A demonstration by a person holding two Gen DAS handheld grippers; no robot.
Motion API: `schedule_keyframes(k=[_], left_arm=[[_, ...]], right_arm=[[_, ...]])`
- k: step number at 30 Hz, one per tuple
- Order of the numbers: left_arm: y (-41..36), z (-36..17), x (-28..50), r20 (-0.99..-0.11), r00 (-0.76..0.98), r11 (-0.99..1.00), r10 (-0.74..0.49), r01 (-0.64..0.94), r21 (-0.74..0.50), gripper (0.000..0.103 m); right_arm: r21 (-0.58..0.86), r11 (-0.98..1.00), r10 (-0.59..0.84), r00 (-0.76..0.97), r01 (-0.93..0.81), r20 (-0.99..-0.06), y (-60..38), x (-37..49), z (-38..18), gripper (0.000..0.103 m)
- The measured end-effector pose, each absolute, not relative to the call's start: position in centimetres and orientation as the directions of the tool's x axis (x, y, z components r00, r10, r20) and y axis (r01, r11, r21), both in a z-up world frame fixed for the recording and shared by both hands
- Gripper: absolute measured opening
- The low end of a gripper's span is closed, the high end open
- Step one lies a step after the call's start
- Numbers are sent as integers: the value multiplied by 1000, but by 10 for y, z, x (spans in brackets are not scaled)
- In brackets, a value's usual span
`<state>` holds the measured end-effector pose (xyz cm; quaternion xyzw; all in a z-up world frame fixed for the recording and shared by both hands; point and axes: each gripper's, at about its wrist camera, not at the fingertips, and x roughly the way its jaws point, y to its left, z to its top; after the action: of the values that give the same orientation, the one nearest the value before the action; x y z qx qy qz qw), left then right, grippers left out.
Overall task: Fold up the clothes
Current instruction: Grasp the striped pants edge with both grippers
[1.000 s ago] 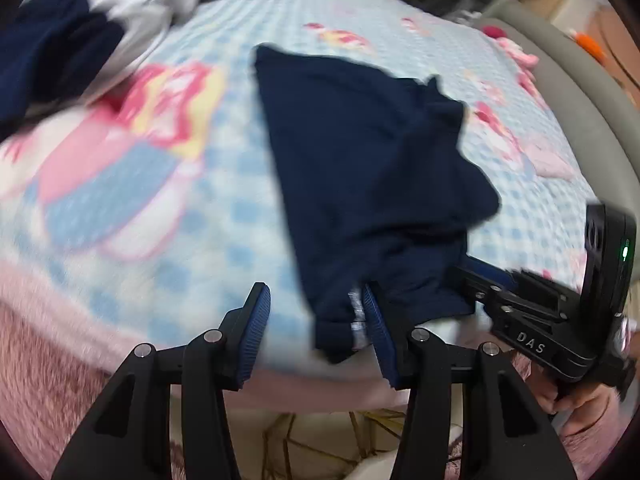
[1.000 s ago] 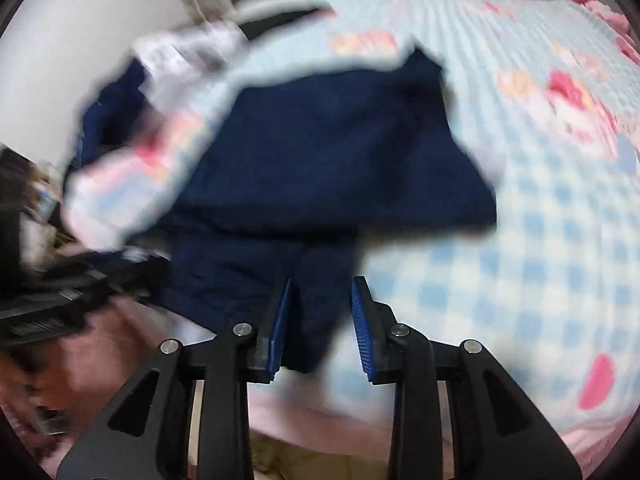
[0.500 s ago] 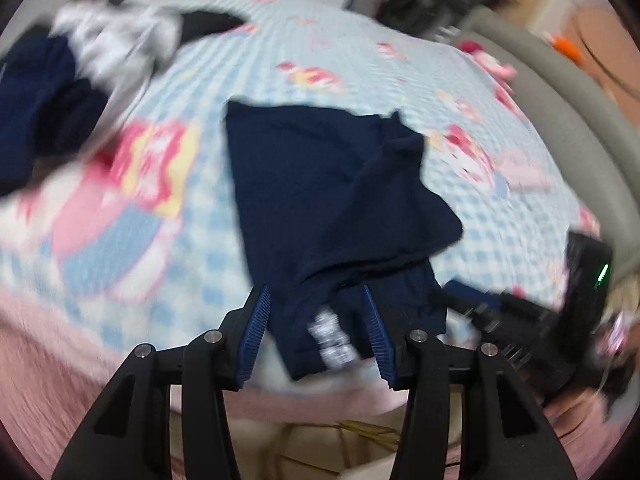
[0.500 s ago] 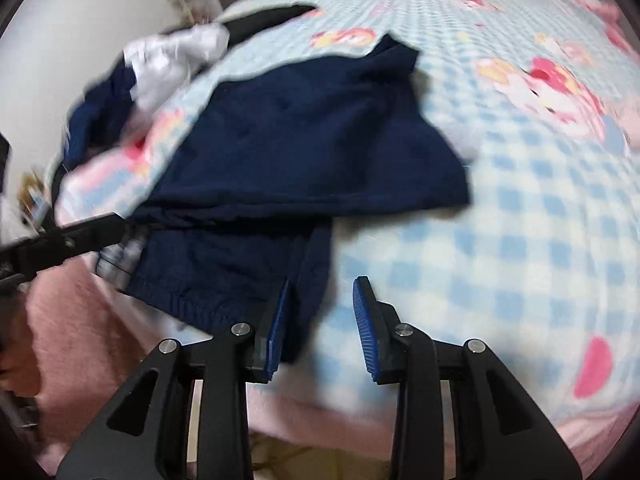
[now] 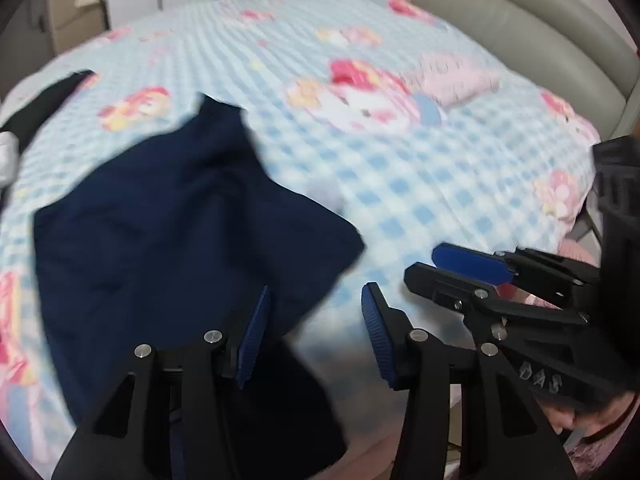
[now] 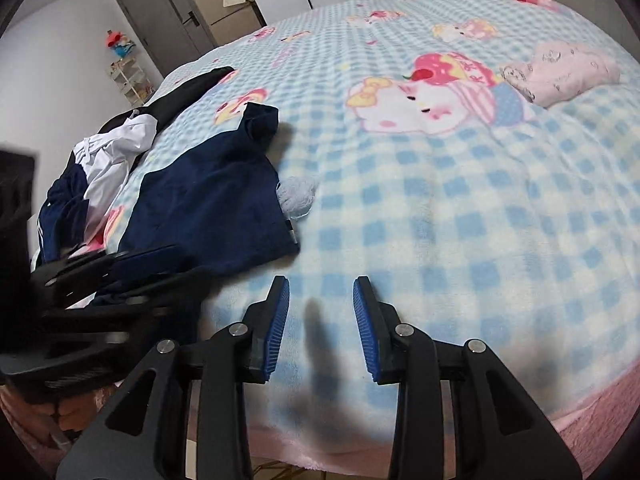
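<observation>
A navy garment (image 5: 168, 240) lies crumpled on the blue checked blanket (image 5: 420, 184), and it shows at the left in the right wrist view (image 6: 212, 200). My left gripper (image 5: 316, 332) hangs open over the garment's right edge. Its left finger is above the cloth, but the pads press on nothing. It appears blurred at the left of the right wrist view (image 6: 176, 264). My right gripper (image 6: 320, 320) stands over the bare blanket (image 6: 440, 220), to the right of the garment. Its jaws are closing slightly with nothing between them. It is close beside the left gripper (image 5: 424, 268).
A pile of white and navy clothes (image 6: 104, 160) and a black garment (image 6: 192, 88) lie at the bed's far left. A folded pink garment (image 6: 560, 76) rests at the far right near the grey headboard (image 5: 520, 20). The bed's pink front edge (image 6: 600, 420) runs just below the grippers.
Both grippers have swung to the right along the bed's front edge. The right gripper has come off the garment's edge onto bare blanket. The left gripper has rolled and no longer straddles the waistband.
</observation>
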<state>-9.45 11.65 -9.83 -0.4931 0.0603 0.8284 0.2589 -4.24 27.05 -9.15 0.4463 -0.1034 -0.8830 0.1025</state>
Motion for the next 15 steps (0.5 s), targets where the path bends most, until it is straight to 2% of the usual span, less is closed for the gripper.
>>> schedule_keyframes(k=[2, 4, 6, 10, 15], left_arm=[[120, -110, -100, -859, -354, -859, 371, -482, -172, 46], [118, -117, -104, -864, -363, -873, 348, -461, -157, 14], [105, -112, -105, -843, -383, -883, 378, -423, -204, 6], [48, -76, -105, -723, -471, -862, 506, -305, -405, 6], [-32, -48, -117, -656, -593, -873, 467, -191, -449, 5]], right_arm=[[233, -969, -233, -588, 77, -775, 271, -50, -95, 31], [258, -963, -251, -584, 72, -772, 273, -51, -98, 31], [286, -956, -270, -580, 66, -768, 276, -52, -101, 31], [266, -961, -262, -582, 81, -770, 271, -54, -96, 32], [288, -948, -312, -557, 134, -770, 249, -63, -88, 33]])
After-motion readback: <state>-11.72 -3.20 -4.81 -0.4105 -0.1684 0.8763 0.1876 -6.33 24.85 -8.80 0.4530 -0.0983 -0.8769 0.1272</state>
